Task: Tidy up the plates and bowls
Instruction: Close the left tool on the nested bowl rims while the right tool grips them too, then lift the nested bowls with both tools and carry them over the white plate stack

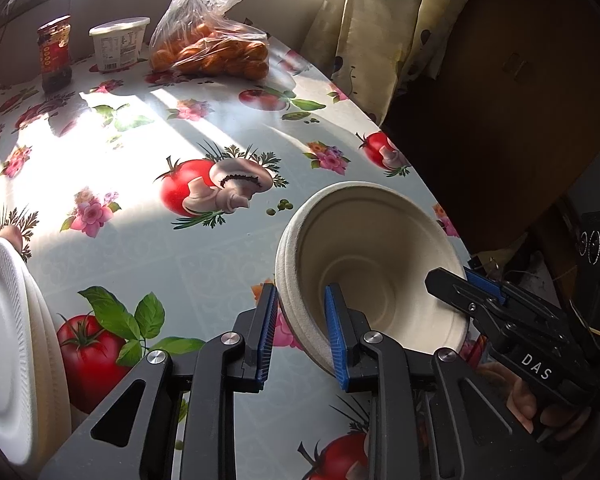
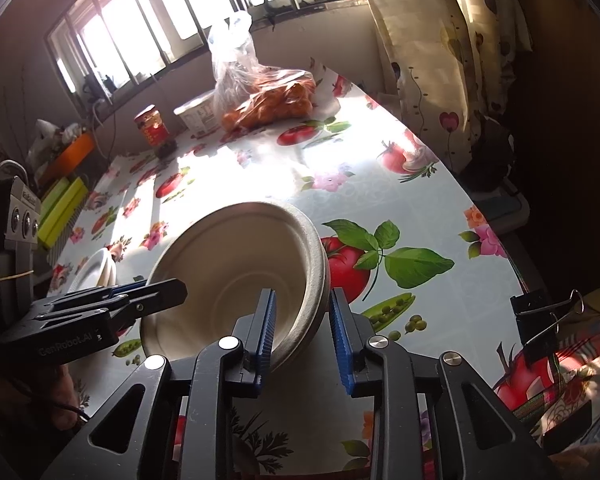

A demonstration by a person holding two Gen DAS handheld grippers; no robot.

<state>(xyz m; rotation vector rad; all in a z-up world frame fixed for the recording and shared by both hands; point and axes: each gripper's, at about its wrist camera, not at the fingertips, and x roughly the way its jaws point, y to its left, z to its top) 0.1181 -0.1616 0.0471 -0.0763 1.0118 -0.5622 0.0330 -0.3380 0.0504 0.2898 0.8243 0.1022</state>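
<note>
the near rim of the bowls [image 1: 374,276] is hidden behind the fingers in both wrist views, so contact between pad and paper is hard to make out. the edge shows two stacked rims, though how many bowls are nested cannot be told. the stack is tilted steeply, its opening turned toward the cameras and its base pointing away toward the far end of the table [image 1: 228,120], low over the tablecloth near the table's right edge; whether its lower edge touches the cloth is not visible.

the left gripper [image 1: 302,334] has its fingers apart, straddling the left wall of the stack, one finger outside and one inside. the right gripper [image 2: 302,338] is likewise spread across the opposite wall, one finger inside, one outside, with a clear gap at the outer pad.

white plates [image 1: 8,344] are cut off at the left edge of the left view. a jar [image 1: 55,54], a tub [image 1: 118,42] and a bag of oranges [image 1: 216,50] stand at the far end.
</note>
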